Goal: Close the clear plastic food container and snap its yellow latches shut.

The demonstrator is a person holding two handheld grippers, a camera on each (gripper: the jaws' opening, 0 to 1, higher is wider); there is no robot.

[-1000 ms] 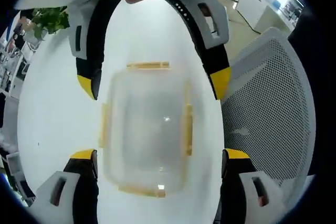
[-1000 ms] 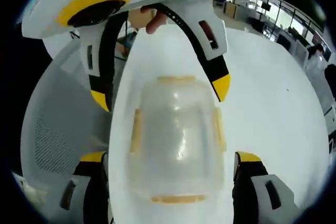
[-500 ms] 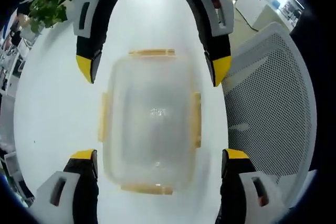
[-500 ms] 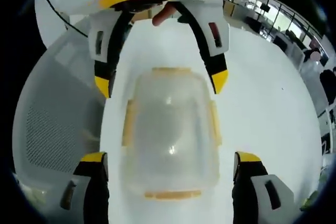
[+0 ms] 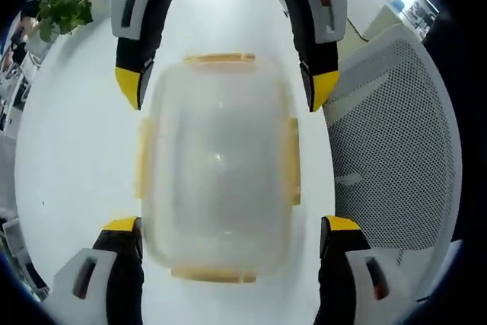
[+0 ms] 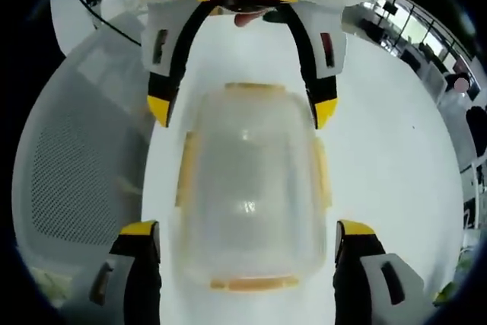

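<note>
The clear plastic container (image 5: pixel 217 165) sits on the white table (image 5: pixel 68 150) with its lid on top. Yellow latches (image 5: pixel 219 58) stick out along all of its sides. In the left gripper view my left gripper (image 5: pixel 232 226) is open, its yellow-tipped jaws straddling the near end of the box. My right gripper (image 5: pixel 226 85) faces it from the far end, also open around the box. The right gripper view has the same container (image 6: pixel 251 188) between my right gripper (image 6: pixel 247 227) and my left gripper (image 6: pixel 242 109). Nothing is clamped.
A white mesh chair (image 5: pixel 388 135) stands close beside the table edge, also seen as the chair (image 6: pixel 76 142) in the right gripper view. A green plant (image 5: pixel 68 1) is at the table's far corner. A fingertip (image 6: pixel 247 18) shows behind the left gripper.
Both grippers have closed in on the container from opposite ends, so the box looks larger and each opposite gripper's jaws now flank its far end. The box itself has stayed put.
</note>
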